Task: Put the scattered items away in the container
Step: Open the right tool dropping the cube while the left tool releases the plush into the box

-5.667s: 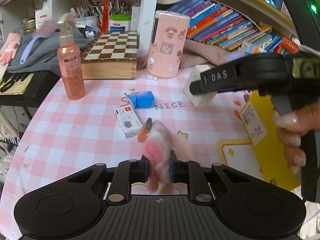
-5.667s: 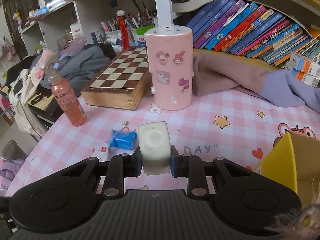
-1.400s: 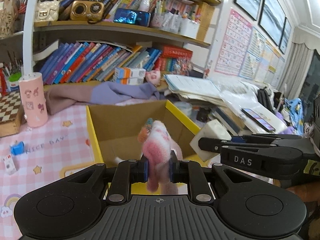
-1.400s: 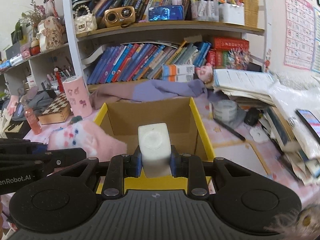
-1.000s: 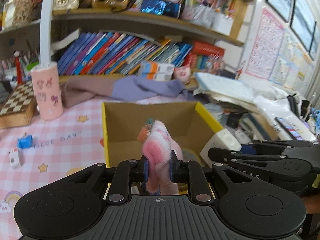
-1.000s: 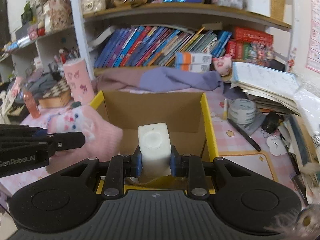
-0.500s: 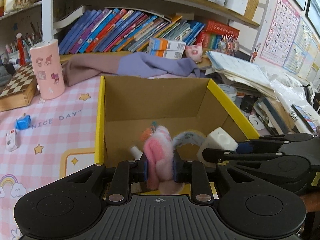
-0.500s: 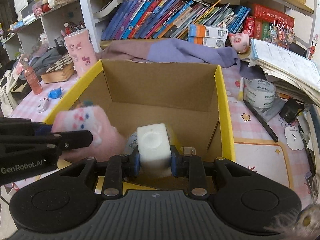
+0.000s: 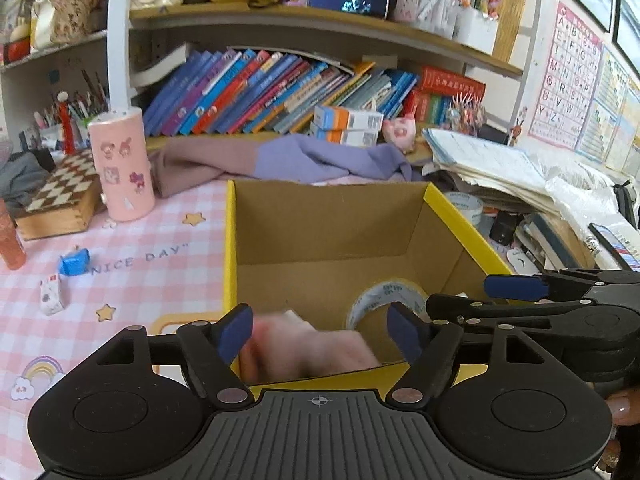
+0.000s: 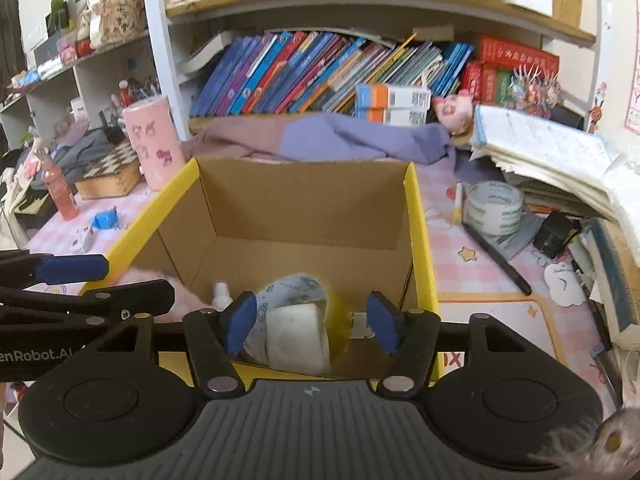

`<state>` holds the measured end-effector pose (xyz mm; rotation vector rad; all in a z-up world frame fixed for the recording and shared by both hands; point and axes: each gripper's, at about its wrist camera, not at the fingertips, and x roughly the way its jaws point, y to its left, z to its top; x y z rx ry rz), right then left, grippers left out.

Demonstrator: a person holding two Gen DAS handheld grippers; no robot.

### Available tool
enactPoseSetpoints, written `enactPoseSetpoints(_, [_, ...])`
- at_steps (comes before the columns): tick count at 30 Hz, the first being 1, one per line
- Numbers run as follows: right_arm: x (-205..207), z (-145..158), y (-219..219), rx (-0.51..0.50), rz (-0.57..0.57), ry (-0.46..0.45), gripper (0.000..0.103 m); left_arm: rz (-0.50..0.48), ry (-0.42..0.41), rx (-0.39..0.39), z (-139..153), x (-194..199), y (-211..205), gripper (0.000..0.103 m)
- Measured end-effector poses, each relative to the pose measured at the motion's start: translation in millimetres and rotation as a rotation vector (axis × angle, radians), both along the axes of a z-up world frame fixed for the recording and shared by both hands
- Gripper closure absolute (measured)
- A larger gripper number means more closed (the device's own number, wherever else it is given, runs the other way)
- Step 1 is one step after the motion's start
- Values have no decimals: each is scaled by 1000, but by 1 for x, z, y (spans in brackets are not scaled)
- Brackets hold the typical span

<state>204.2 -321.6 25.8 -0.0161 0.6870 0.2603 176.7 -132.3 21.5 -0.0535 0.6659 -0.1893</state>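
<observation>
Grippers both over the yellow-rimmed cardboard box (image 9: 230, 240). Left gripper (image 9: 318, 338) jaws opening, blue pads clear of the pink plush toy (image 9: 304, 350), which shows blurred between them inside the box. Right gripper (image 10: 312, 322) jaws opening too, white block (image 10: 298, 338) between the pads, untouched, low in the box by a tape roll (image 10: 296, 284). Blue item (image 9: 74, 261) and small white box (image 9: 52, 294) lie on the pink tablecloth (image 9: 152, 280).

Open-topped cardboard box (image 10: 304, 208), far half bare; tape roll (image 9: 384, 300) against near wall.

Both wrist cams close above box (image 9: 328, 216) (image 10: 304, 200), angled down, facing bookshelf (image 9: 280, 88).
</observation>
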Motion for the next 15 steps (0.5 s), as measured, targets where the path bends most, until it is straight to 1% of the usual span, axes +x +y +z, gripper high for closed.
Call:
enactPoseSetpoints(6, [-18,3,5,-6,-26,-15,39,-16,-28,7,2,-17,5,26])
enactPoseSetpoints(15, [-55,5,18,-2,-95,-31,35,-37,-19,2,1,-46,24,26])
